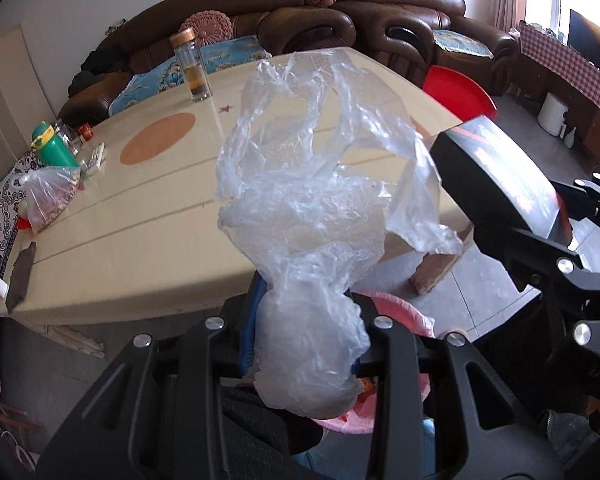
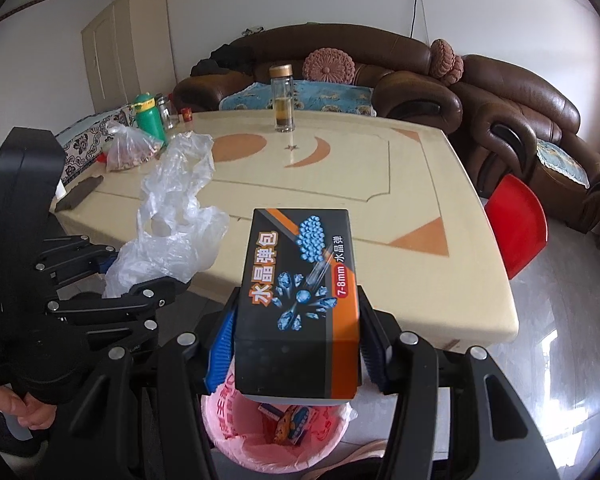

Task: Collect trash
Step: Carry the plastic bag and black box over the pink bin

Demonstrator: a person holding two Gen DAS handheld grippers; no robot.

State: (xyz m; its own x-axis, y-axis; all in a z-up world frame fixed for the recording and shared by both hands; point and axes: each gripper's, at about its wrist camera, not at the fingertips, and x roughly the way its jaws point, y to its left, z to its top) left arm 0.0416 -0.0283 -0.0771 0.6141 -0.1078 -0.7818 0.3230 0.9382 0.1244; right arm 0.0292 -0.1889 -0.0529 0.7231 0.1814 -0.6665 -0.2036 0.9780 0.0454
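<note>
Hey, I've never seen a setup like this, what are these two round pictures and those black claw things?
No robot here: a person carries a handheld two-finger gripper in each hand, each with a fisheye camera looking along its fingers. The left camera shows the left gripper clamped on a crumpled clear plastic bag. The right camera shows the right gripper clamped on a black and orange box, above a bin with a pink liner. On the beige table stand a glass bottle, a green bottle and a filled bag.
</note>
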